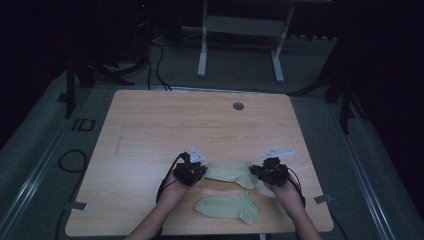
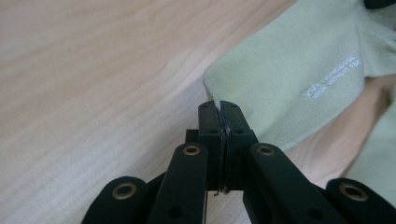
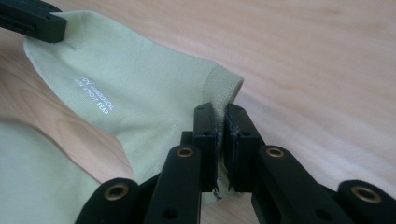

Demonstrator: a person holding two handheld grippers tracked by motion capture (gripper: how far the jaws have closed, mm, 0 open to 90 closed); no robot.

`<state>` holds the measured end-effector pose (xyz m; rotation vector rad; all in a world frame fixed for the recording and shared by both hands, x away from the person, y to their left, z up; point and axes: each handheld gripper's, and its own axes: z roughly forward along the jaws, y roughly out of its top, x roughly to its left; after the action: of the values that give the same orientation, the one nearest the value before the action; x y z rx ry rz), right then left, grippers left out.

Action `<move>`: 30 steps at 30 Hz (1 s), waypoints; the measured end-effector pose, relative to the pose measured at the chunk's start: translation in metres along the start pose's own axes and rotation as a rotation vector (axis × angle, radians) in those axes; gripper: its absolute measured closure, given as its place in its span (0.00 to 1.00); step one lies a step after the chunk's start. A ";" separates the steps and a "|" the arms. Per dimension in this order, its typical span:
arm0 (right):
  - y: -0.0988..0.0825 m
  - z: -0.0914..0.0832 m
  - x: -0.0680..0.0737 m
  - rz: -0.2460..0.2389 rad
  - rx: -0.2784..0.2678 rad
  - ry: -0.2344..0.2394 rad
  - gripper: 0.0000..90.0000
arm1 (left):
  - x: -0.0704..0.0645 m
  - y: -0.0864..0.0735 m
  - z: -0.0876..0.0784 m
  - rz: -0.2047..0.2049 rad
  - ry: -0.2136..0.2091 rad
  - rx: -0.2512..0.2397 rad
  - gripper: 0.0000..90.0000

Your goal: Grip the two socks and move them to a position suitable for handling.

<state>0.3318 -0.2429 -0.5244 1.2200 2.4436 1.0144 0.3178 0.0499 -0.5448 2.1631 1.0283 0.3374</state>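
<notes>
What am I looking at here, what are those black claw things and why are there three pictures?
A person sits at a wooden table holding a hand-operated gripper in each hand: the left gripper and the right gripper. The high view comes from a camera above the table. The other two come from small cameras riding on each gripper, looking along its black fingers. Two pale green socks lie on the table. The far sock is pinched at opposite ends by both grippers; the left grips its edge, the right its cuff. The near sock lies flat, untouched.

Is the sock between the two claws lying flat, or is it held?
Held. The left claw and right claw each pinch one end of the far sock.
</notes>
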 end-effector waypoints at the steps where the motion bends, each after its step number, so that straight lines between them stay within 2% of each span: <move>1: -0.002 0.006 0.000 0.001 0.016 0.003 0.93 | 0.001 -0.002 0.002 0.004 0.001 0.009 0.98; 7: -0.005 0.029 -0.005 0.013 0.055 -0.007 0.91 | 0.005 -0.011 0.012 -0.022 -0.009 0.014 0.98; 11: -0.006 0.032 -0.007 0.017 0.052 -0.009 0.87 | 0.005 -0.011 0.012 -0.018 -0.016 0.013 0.98; 13: -0.005 0.032 -0.009 0.014 0.055 -0.015 0.77 | 0.006 -0.012 0.012 -0.022 -0.013 0.011 0.91; 15: -0.004 0.031 -0.010 0.010 0.063 -0.020 0.71 | 0.007 -0.013 0.011 -0.023 -0.032 0.010 0.79; 17: -0.003 0.028 -0.010 0.010 0.053 -0.009 0.66 | 0.006 -0.014 0.008 -0.024 -0.024 -0.010 0.66; 19: 0.000 0.024 -0.009 0.002 0.042 -0.004 0.63 | 0.006 -0.014 0.004 -0.033 -0.036 -0.032 0.64; 21: 0.003 0.018 -0.007 -0.006 0.025 0.003 0.60 | 0.005 -0.012 0.001 -0.026 -0.025 -0.032 0.59; 24: 0.007 0.011 -0.003 -0.021 0.017 0.026 0.56 | 0.005 -0.010 -0.006 -0.031 -0.050 -0.034 0.53; 28: 0.007 0.003 0.005 -0.044 0.002 0.049 0.53 | 0.000 -0.014 -0.017 -0.014 -0.085 -0.047 0.47; 30: 0.004 -0.002 0.008 -0.048 0.002 0.056 0.52 | -0.003 -0.018 -0.024 0.000 -0.076 -0.049 0.43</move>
<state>0.3281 -0.2361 -0.5196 1.1436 2.5038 1.0461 0.2933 0.0669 -0.5404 2.1154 0.9678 0.2756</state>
